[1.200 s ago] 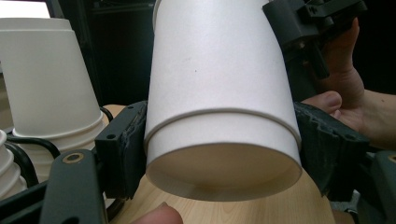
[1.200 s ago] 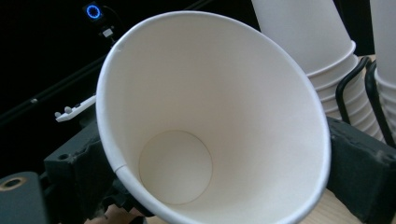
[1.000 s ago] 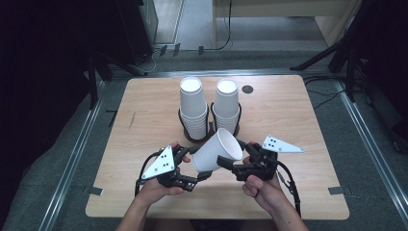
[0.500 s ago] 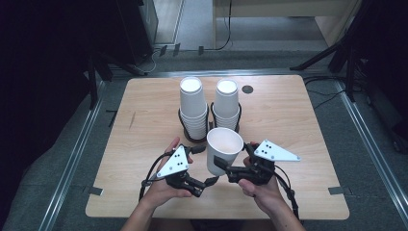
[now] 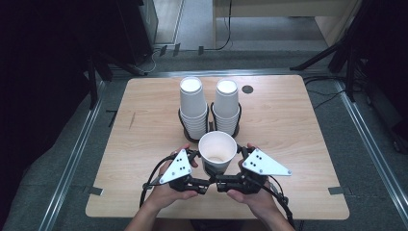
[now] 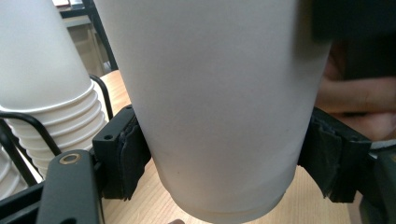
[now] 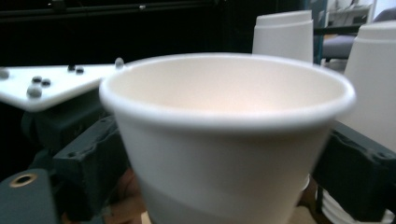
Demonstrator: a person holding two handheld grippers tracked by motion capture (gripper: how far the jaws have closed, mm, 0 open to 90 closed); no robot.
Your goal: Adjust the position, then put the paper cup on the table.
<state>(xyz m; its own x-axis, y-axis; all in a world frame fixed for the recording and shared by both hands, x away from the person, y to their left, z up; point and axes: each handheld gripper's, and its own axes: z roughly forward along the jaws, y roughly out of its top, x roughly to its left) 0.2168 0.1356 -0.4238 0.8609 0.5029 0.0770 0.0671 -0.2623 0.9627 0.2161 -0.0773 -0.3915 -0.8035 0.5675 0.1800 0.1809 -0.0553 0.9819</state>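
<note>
Near table edge, cup: white paper cup stands between both grippers, just before two cup stacks
Hidden: cup's base sits behind the jaws in the high view; its rim is cut off in the left gripper view
Axis: upright, mouth up
Left gripper: jaws just closed, pads pressing the cup's lower wall
Right gripper: jaws just opening, flanking the cup; contact unclear

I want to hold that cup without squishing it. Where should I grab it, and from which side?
Grab the cup low on its wall, near the base, coming in level from the near side. It stands upright with its mouth up, it is narrower and stiffer down there, and the left gripper has its fingers there.
</note>
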